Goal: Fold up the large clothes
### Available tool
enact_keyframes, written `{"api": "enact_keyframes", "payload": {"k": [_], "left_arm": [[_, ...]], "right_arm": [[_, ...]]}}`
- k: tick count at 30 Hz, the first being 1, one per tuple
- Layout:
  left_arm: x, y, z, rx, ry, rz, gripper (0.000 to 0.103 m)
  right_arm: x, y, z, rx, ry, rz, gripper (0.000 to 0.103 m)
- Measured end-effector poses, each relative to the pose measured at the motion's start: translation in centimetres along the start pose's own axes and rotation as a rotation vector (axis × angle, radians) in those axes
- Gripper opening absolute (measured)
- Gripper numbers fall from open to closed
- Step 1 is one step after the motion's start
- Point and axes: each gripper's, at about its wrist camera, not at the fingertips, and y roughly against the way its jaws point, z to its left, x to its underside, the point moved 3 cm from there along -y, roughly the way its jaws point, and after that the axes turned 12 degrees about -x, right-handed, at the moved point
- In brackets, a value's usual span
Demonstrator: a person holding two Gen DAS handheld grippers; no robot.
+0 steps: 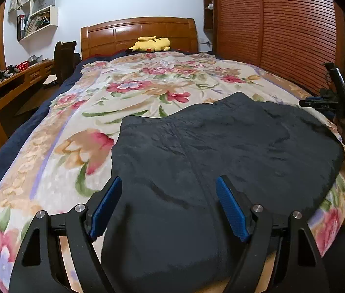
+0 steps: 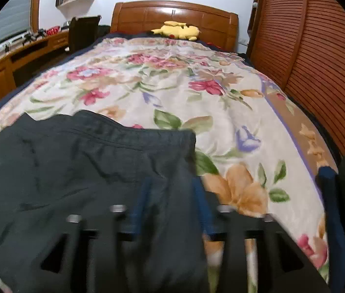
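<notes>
One dark garment (image 1: 221,151) lies flat on the floral blanket (image 1: 133,88) at the near end of the bed. The left gripper (image 1: 168,207) hangs over its near part with jaws spread wide, nothing between them. The right gripper (image 2: 171,207), motion-blurred, has its jaws apart and straddles the garment's right edge; one yellow plush (image 1: 151,44) rests by the headboard (image 1: 138,33).

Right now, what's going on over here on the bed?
A person is folding a dark garment spread on the floral blanket. The left claw is open, poised above the garment's near part and gripping nothing. The right claw is at the garment's right edge; the blur hides whether it has closed. A yellow plush toy lies by the headboard.
</notes>
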Motion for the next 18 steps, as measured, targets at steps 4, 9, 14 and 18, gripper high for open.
{"api": "enact_keyframes", "payload": {"k": [4, 9, 14, 18], "left_arm": [[0.8, 0.9, -0.3, 0.008, -0.007, -0.006, 0.080], [2.1, 2.0, -0.3, 0.018, 0.002, -0.009, 0.080], [3.0, 2.7, 0.4, 0.007, 0.012, 0.001, 0.080], [3.8, 3.3, 1.2, -0.001, 0.023, 0.011, 0.080]], "right_arm": [[1.4, 2.8, 1.6, -0.014, 0.011, -0.039, 0.065], [3.7, 5.5, 4.2, -0.073, 0.015, -0.084, 0.065], [6.5, 7.0, 7.6, -0.176, 0.028, -0.109, 0.065], [8.0, 7.2, 10.3, -0.219, 0.063, -0.099, 0.065]]}}
